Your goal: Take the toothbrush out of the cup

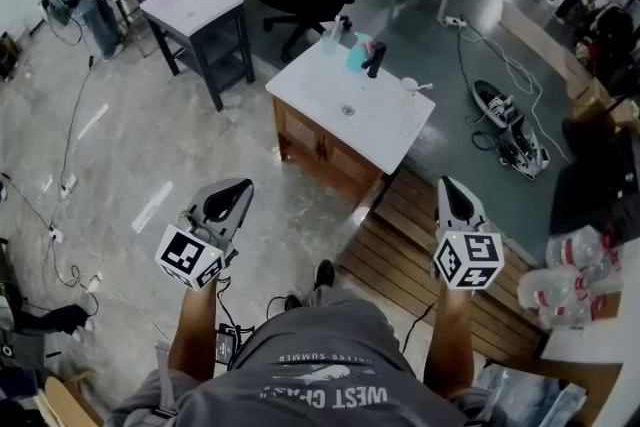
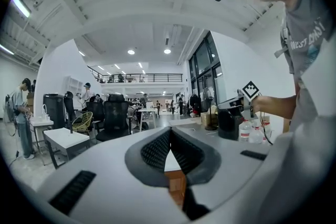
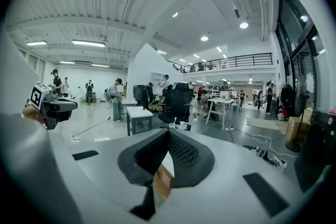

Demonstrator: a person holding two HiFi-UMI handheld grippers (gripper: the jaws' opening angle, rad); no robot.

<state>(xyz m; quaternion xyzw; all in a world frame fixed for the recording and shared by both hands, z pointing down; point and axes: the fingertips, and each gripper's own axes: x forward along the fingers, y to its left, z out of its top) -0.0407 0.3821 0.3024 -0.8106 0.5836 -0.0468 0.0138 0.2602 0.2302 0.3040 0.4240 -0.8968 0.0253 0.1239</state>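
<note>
Open floor [image 1: 150, 145] is lying before the sink counter's [image 1: 388, 123] near edge; I am holding left claw [image 1: 234, 191] and right claw [image 1: 447, 187] closed, empty.

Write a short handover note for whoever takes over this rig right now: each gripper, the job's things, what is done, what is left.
Left gripper: fingers shut, empty, short of the washstand.
Right gripper: the same.
Things: a clear cup and a teal cup at the washstand's far edge, by the black tap; toothbrush too small to make out.
Done: nothing.
Left: approach, grasp the toothbrush, lift it out.
</note>
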